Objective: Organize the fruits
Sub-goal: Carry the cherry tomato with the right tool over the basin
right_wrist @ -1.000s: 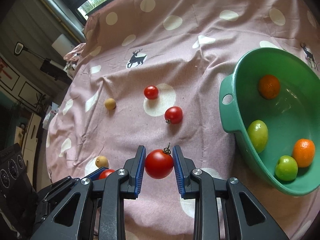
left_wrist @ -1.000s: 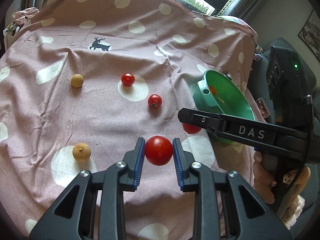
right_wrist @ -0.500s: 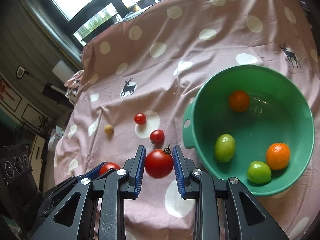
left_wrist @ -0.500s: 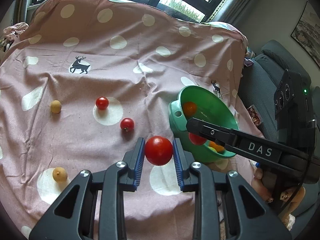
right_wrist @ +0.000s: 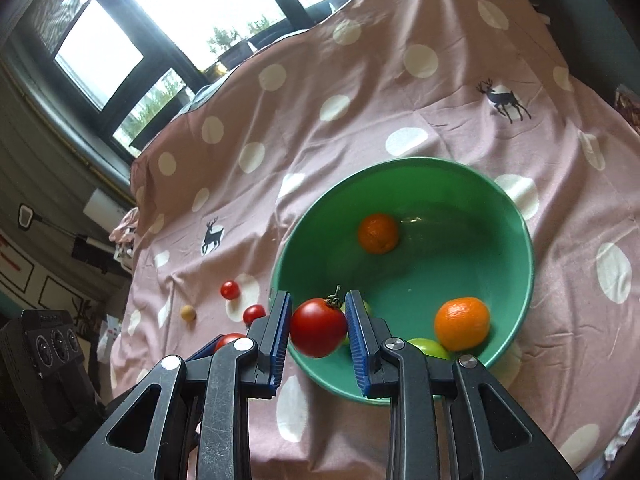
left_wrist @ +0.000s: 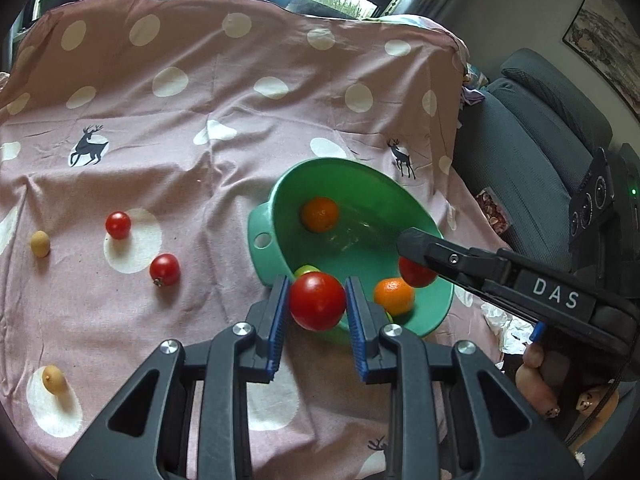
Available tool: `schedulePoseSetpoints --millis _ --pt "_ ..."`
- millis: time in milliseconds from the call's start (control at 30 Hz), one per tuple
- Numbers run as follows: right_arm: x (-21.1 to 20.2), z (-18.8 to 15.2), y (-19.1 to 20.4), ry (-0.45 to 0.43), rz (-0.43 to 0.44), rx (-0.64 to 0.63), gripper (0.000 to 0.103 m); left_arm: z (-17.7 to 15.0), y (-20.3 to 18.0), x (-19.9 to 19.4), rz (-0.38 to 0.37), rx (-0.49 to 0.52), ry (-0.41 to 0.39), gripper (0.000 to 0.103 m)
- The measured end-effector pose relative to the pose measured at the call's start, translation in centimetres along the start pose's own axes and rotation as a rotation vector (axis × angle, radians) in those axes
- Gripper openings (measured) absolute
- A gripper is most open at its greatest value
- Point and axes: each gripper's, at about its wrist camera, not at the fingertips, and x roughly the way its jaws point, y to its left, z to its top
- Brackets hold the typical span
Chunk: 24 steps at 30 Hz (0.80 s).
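My left gripper [left_wrist: 317, 302] is shut on a red tomato [left_wrist: 317, 301], held at the near rim of the green bowl [left_wrist: 276, 216]. My right gripper [right_wrist: 318, 322] is shut on a stemmed red tomato [right_wrist: 318, 327], held above the bowl's near rim [right_wrist: 528, 248]; it also shows in the left wrist view [left_wrist: 416, 272] over the bowl. The bowl holds two oranges [right_wrist: 378, 233] [right_wrist: 462, 323] and green fruits [right_wrist: 429, 347]. Two small tomatoes [left_wrist: 118, 225] [left_wrist: 165, 269] and two yellow fruits [left_wrist: 40, 243] [left_wrist: 54, 379] lie on the cloth to the left.
A pink polka-dot cloth with deer prints [left_wrist: 240, 120] covers the table. A grey sofa [left_wrist: 540, 120] stands to the right of it. Windows [right_wrist: 120, 40] run along the far side.
Both grippers have lifted and moved right toward the bowl with their tomatoes. The bowl now lies right ahead of both, and the right gripper's tomato is over it.
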Motion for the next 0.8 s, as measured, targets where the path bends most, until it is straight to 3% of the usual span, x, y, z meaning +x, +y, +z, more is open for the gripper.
schedulePoseSetpoints --millis 300,800 --pt "-1.0 0.5 -3.7 -0.03 -0.076 0.091 0.029 0.7 -2.8 3.2 -0.007 0.046 0.052 0.027" --pt "-0.4 0.7 -6.9 -0.001 -0.107 0.164 0.029 0.3 -4.3 7.4 0.032 0.091 0.142 0.028"
